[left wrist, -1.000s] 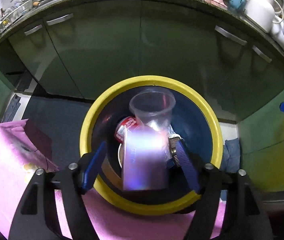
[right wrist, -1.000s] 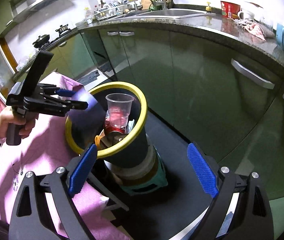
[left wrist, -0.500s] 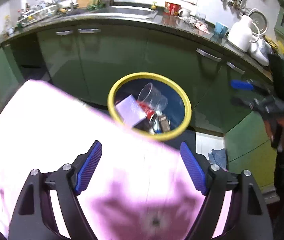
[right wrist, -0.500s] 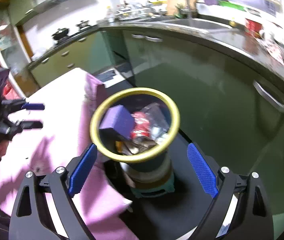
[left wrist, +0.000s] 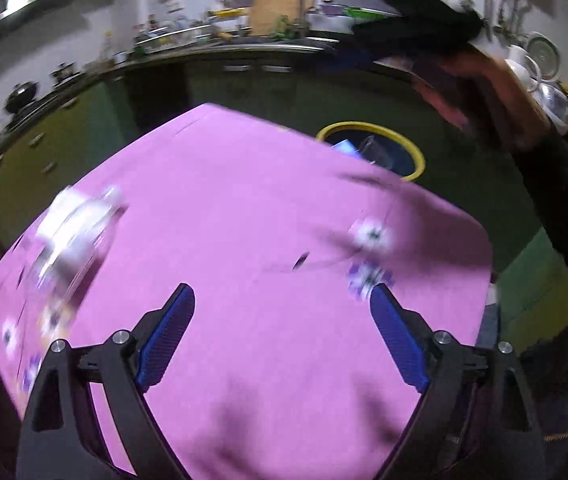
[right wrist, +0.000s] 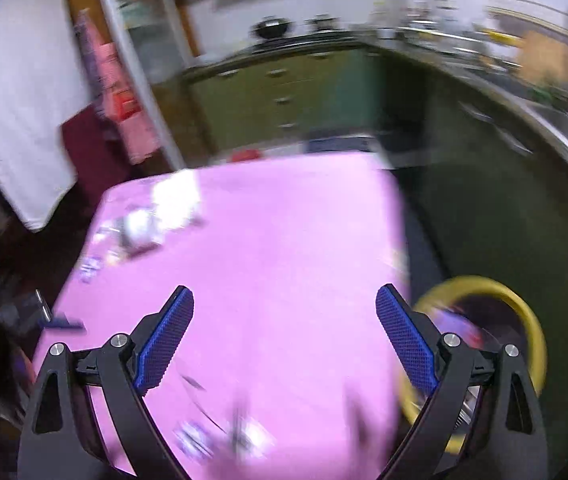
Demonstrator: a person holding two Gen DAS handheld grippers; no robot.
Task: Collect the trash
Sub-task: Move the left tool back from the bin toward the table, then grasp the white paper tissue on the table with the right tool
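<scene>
With both hand-held grippers, left (left wrist: 280, 336) and right (right wrist: 284, 336), gaping empty over the pink worktop (left wrist: 268, 216), heading for the blurred white litter (left wrist: 76, 232); next needing a squared approach.

Matt pink cloth (left wrist: 268, 216) covers the table; blue ribbed pads (right wrist: 166, 338) on matt black plastic tool.

Left gripper (left wrist: 280, 334) empty, just opening; pink cloth (left wrist: 268, 224) below.

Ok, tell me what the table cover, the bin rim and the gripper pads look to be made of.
Table cover: likely matte pink fabric; it drapes softly over the edges, with small flower prints.
Bin rim: probably smooth yellow plastic, an even coloured ring; blur leaves it open.
Gripper pads: seemingly blue rubber or plastic with a fine dotted texture.
</scene>
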